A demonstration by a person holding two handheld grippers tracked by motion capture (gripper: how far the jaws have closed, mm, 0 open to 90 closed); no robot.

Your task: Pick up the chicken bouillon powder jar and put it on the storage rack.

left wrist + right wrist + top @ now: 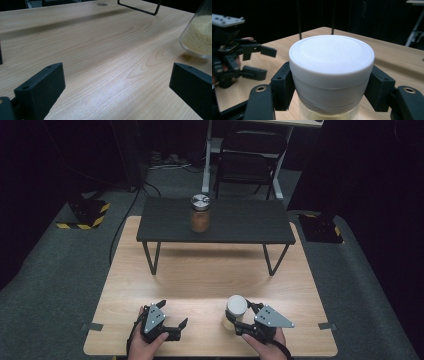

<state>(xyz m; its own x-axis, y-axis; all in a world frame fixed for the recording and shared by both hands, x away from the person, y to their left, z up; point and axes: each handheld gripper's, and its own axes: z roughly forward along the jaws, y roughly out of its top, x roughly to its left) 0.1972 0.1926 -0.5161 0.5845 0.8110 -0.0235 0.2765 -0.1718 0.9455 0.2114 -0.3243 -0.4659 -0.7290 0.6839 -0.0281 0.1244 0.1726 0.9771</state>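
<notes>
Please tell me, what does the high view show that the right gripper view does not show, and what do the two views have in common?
The high view alone has the dark shelf standing on the table, with a jar of brown powder on it, and a folding chair behind. The right gripper view alone makes plain how the right gripper has its jaws closed around the jar just below the white lid. Both views have this white-lidded jar and the open left gripper.
</notes>
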